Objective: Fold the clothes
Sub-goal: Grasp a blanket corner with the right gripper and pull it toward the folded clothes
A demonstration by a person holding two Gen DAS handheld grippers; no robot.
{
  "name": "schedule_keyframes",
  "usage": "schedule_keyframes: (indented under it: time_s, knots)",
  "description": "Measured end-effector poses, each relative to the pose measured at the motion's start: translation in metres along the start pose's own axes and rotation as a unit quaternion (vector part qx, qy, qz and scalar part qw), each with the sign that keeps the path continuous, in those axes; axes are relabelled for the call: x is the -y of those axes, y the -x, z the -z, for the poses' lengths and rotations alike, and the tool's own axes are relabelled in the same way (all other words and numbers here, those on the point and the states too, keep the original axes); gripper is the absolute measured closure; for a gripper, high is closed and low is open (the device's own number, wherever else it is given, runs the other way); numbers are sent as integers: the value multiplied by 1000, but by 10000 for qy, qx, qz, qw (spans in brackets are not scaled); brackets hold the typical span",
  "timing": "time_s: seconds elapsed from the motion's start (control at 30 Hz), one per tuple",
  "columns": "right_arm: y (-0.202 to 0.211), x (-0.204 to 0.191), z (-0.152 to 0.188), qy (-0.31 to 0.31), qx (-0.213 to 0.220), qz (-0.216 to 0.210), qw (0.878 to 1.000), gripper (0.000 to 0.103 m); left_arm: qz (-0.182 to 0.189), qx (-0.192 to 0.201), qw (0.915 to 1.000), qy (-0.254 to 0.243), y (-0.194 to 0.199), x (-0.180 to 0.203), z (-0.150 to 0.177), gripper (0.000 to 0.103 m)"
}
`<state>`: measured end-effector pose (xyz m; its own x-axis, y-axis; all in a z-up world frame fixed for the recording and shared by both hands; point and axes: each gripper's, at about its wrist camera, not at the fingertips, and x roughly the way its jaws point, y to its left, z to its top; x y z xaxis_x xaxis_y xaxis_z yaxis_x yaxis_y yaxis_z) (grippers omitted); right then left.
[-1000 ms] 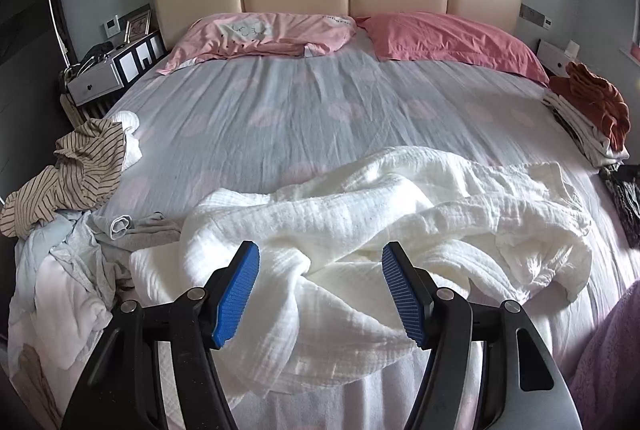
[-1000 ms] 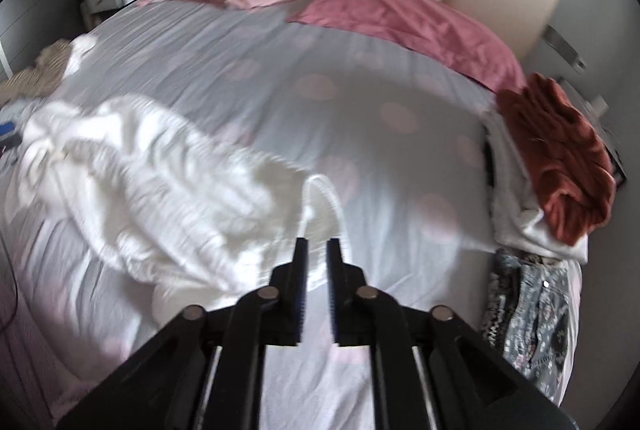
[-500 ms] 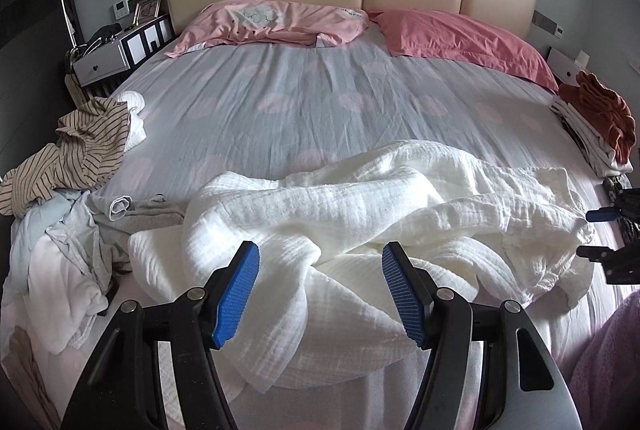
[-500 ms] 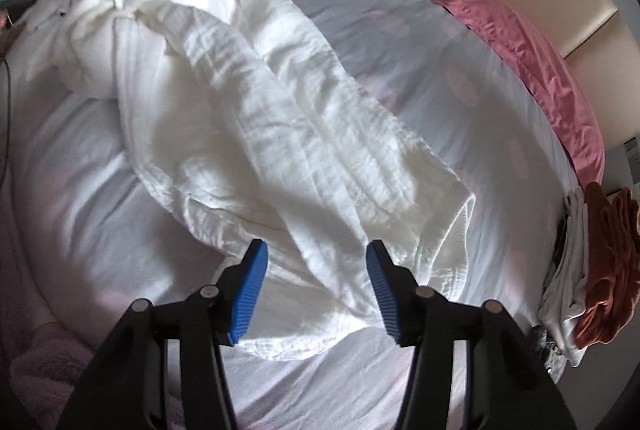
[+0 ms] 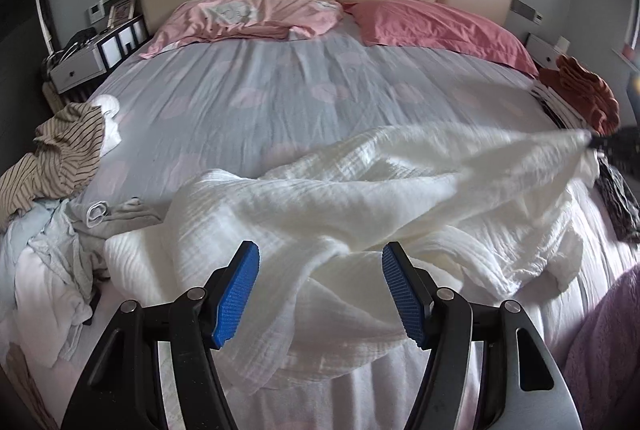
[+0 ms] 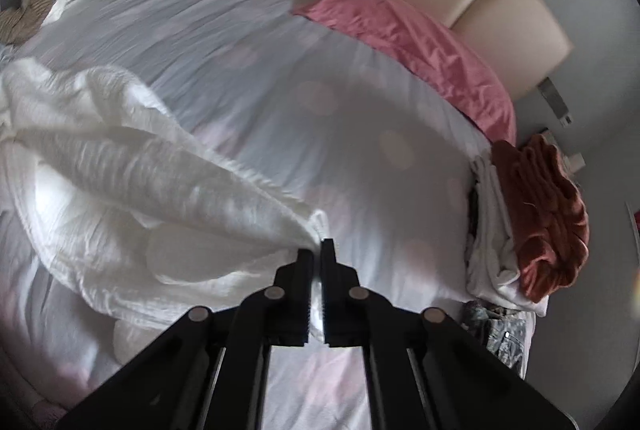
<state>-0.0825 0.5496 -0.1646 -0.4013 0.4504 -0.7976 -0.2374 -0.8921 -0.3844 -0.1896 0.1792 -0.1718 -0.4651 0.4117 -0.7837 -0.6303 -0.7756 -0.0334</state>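
Note:
A large crumpled white muslin cloth (image 5: 340, 206) lies across the near half of the bed; it also shows in the right wrist view (image 6: 132, 182). My left gripper (image 5: 318, 290) is open, its blue pads (image 5: 236, 294) on either side of a bunched fold of the cloth, not closed on it. My right gripper (image 6: 317, 250) is shut on an edge of the white cloth and holds it lifted and stretched. In the left wrist view the right gripper (image 5: 600, 144) appears at the far right, blurred, pulling the cloth taut.
The bed (image 5: 300, 90) has a grey sheet with pink dots and two pink pillows (image 5: 436, 26). Unfolded clothes, one striped (image 5: 60, 158), are heaped at the left edge. Folded clothes topped by a rust garment (image 6: 548, 214) are stacked at the right edge. A nightstand (image 5: 92, 54) stands at back left.
My right gripper has closed on the cloth's edge and pulled it up and to the right, stretching the cloth. The left gripper has stayed open over the cloth.

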Motion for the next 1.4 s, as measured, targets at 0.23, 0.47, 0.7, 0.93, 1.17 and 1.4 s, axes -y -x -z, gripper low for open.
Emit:
schedule_keyframes:
  time_s: [0.23,0.47,0.7,0.93,1.17,1.4]
  knots:
    - [9,77,4,-758,-208,583,9952,100,402,-196,9970,-625,-3,28,6,37]
    - [-11,135,29,-1188,-546,1087,9854,100,620,-471,9919,-1004,-11,45,12,37]
    - [-30,176,49,-1358,-781,1403,9776,100,860,-812,9825,-1440,-19,60,23,37]
    - [-35,186,53,-1347,-831,1363,9779,100,1002,-1025,9632,-2274,-24,93,35,37]
    - [-37,187,50,-1333,-813,1310,9790,100,274,-1198,9529,-2773,-38,104,46,38]
    - [-33,183,50,-1199,-784,1357,9803,100,-305,-1041,9544,-2780,-45,100,42,75]
